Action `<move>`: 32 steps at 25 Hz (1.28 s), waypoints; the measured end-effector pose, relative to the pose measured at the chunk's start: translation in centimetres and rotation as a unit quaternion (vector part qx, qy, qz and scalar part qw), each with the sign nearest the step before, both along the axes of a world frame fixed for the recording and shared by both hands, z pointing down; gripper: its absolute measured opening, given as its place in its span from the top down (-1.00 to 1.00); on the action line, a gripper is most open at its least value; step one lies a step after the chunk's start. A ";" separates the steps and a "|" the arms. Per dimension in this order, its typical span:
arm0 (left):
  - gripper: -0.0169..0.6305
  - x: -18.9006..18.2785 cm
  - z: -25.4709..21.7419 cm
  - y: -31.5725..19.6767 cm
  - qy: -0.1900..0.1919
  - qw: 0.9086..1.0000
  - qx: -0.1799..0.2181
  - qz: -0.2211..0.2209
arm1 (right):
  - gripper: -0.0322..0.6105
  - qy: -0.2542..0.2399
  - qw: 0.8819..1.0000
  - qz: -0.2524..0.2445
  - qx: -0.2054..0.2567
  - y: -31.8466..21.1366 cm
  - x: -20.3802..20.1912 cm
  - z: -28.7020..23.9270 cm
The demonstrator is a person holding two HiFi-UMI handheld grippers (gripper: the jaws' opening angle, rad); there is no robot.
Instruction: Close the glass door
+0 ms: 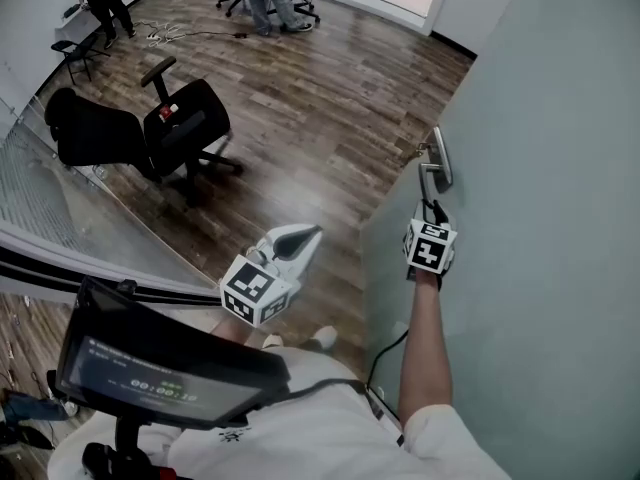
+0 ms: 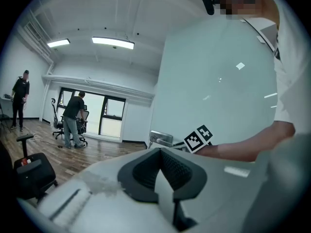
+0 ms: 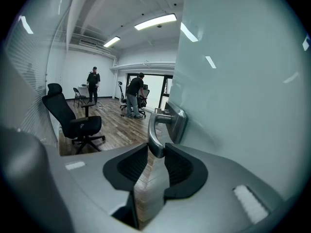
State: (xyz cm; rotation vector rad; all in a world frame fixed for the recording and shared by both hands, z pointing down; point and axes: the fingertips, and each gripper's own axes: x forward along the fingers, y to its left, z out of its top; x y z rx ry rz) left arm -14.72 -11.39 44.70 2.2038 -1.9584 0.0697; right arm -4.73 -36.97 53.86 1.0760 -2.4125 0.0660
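Your left gripper [image 1: 303, 235] hangs free, well apart from the door, with its jaws together on nothing. Your right gripper [image 1: 431, 208] is the working tool. Its jaws are pinched on the free end of the handle [image 3: 154, 132], one pad on each side. The lever's long axis runs straight ahead from those jaws, up to the glass door [image 1: 540, 148], whose face lies just to that gripper's right. Your right arm [image 1: 425, 348] is stretched forward along the door face, forearm nearly straight.
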 end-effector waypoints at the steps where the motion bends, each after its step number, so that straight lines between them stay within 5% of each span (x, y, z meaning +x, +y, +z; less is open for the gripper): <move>1: 0.94 0.0 0.1 0.1 0.001 1.000 0.000 -0.002 | 0.54 0.001 1.000 -0.002 -0.002 0.1 0.0 0.2; 10: 0.94 -1.1 1.4 1.9 0.005 1.000 0.005 -0.022 | 0.54 0.007 1.000 -0.028 -0.003 1.4 -1.9 1.8; 21: 0.94 -5.6 -6.2 15.7 0.024 0.999 0.031 -0.029 | 0.54 0.036 0.998 -0.050 0.018 13.9 -6.6 -6.6; 32: 0.94 -6.1 -2.4 22.3 0.025 0.998 0.049 -0.030 | 0.54 0.034 0.995 -0.094 0.025 20.7 -9.0 -2.9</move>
